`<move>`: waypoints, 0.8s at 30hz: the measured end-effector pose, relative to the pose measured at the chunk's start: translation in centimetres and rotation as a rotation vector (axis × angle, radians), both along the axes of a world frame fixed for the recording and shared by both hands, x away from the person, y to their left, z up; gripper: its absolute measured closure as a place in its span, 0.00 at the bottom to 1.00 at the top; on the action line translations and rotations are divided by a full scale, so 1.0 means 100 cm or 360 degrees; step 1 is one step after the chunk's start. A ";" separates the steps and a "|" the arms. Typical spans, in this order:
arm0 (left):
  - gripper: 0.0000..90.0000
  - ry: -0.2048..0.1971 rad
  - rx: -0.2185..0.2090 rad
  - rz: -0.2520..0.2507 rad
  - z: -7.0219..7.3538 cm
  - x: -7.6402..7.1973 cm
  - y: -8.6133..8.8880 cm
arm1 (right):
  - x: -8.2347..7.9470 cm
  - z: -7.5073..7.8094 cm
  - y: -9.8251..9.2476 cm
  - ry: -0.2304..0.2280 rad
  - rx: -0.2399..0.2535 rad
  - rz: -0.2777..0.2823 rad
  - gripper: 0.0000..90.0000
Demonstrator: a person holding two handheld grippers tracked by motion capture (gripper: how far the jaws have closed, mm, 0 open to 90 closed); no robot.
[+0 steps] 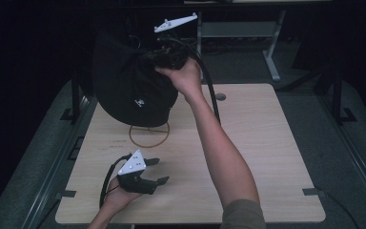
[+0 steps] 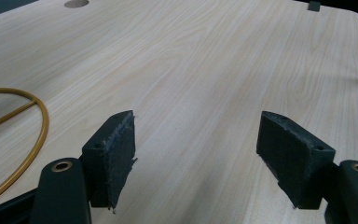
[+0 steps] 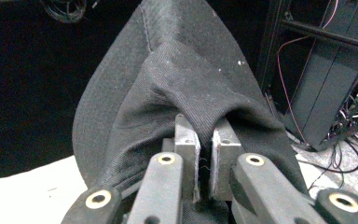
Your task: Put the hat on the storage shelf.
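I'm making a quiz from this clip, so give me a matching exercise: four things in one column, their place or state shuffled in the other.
Things:
1. black hat
2. left gripper
3. right gripper
4. brass ring

States:
A. lies flat on the wooden table
B. jaws open, nothing between them
C. hangs in the air above the table
D. clamped on black cloth

Pairs: 1-C, 2-B, 3-D, 4-A

The soft fabric hat (image 1: pixel 131 86) is black with a small white mark near its lower edge. The thin wire ring (image 1: pixel 149 136) is golden yellow, lying on a pale wooden table (image 1: pixel 257 143) with fine streaky grain.
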State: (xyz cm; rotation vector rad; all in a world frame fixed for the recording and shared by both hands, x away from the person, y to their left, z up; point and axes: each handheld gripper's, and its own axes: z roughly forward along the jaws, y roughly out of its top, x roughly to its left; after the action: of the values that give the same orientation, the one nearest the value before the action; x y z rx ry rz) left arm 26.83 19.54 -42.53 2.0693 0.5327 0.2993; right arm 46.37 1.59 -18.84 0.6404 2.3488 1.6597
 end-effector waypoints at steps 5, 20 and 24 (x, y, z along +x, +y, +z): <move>0.31 -0.0009 0.0004 -0.0017 0.000 -0.001 -0.004 | 0.015 -0.002 0.024 0.0019 -0.0110 -0.0009 0.91; 0.31 0.0014 0.0016 -0.0036 -0.003 -0.003 -0.008 | 0.014 -0.012 0.008 0.0041 -0.0229 -0.0067 0.55; 0.31 0.0023 0.0005 -0.0031 -0.003 -0.003 -0.008 | 0.007 -0.021 -0.016 0.0057 -0.0171 -0.0057 0.51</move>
State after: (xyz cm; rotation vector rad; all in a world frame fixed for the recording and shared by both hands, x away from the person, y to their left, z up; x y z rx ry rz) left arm 26.51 18.78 -42.86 2.0798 0.5207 0.2741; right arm 47.02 0.01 -20.97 0.6927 2.4170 1.5080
